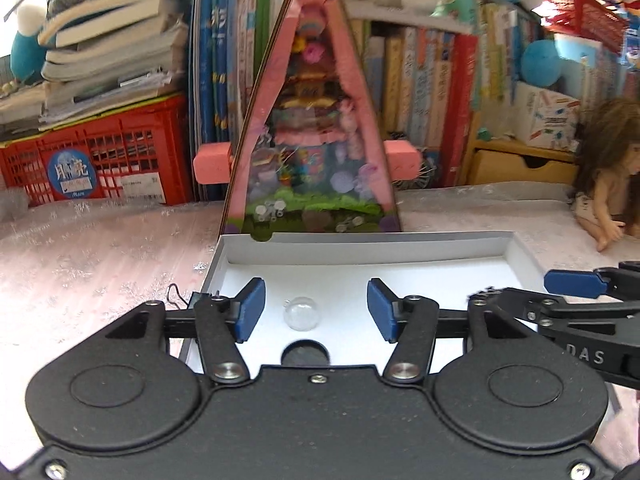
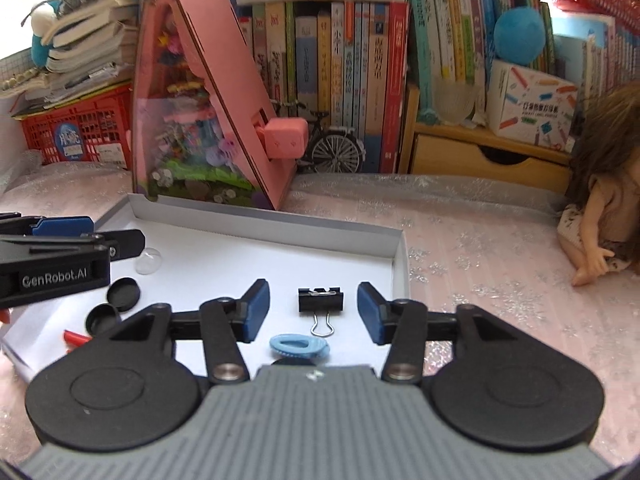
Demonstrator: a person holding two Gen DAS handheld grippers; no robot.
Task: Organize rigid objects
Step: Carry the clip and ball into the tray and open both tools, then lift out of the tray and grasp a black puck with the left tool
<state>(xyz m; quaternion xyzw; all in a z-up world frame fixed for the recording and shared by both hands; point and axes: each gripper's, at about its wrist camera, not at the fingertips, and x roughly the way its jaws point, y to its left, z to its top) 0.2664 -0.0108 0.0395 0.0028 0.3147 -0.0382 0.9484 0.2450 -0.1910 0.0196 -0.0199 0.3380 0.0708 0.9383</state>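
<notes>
The white tray (image 2: 256,224) on the table holds the sorted items. The right gripper (image 2: 313,312) stands apart, empty, with the binder clip (image 2: 321,300) lying directly ahead between its pads, wire handles pointing back toward it. The left gripper (image 1: 316,310), also apart and empty, faces the clear dome (image 1: 301,313); a dark disc below it is partly hidden.
</notes>
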